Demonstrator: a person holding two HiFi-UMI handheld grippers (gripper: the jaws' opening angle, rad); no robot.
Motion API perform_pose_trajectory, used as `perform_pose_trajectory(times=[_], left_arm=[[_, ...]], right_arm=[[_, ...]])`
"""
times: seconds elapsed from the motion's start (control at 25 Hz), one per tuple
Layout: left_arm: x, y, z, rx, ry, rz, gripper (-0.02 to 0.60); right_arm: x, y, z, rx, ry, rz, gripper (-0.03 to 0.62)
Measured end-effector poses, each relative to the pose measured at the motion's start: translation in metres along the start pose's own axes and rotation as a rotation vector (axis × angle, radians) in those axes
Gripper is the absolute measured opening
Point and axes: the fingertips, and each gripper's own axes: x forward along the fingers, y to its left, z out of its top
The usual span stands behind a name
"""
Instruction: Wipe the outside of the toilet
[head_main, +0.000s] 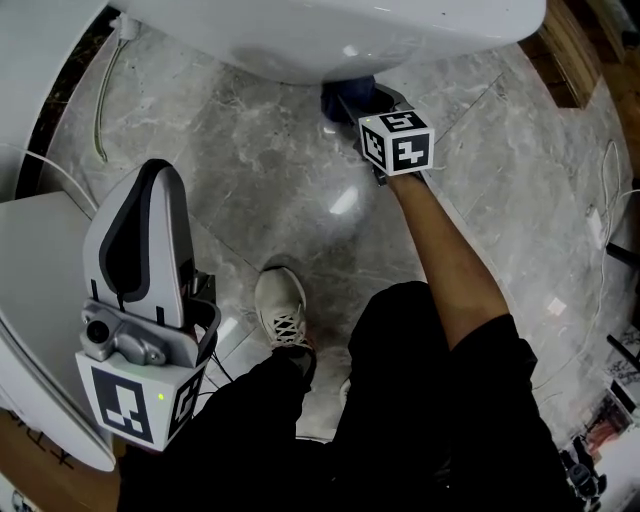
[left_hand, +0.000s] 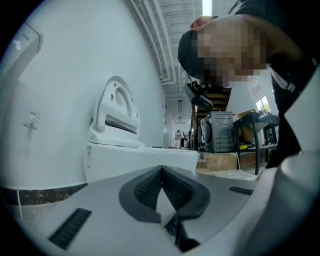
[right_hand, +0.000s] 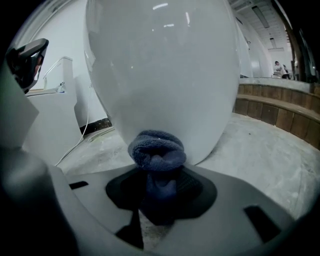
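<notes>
Right tool (right_hand: 158, 175) clamped a blue cloth (right_hand: 156, 149) against the toilet (right_hand: 160, 75) directly ahead, whose rounded front faced it; left tool (left_hand: 161, 171) stood closed, empty.

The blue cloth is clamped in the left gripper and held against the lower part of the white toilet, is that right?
Not the left. The right gripper holds the blue cloth, jaws shut on it, against the lower part of the white toilet, as the right gripper view shows. The left gripper is shut on nothing.
</notes>
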Motion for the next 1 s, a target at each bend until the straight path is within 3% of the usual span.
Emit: perform_pose_trajectory(times=[0.28,0.56,0.76,1.0], left_arm=[[-0.006,0.000,0.001,-0.001,-0.002,0.008,0.010],[-0.011,-0.010,0.009,0.005,-0.023,0.020,0.011],[-0.016,-0.016,0.009,-0.001,-0.013,0.052,0.011],[-0.025,-0.027,0.022,0.002,-0.035,0.058,0.009]], right_arm=[[0.000,0.000,-0.005,-0.002,0.021,-0.009,0.135],[-0.047,0.018,0.004,-0.032,-0.006,0.037,0.132],[-0.112,0.052,0.047,-0.068,-0.120,0.102,0.132],[-0.188,0.095,0.132,-0.089,-0.313,0.187,0.132]])
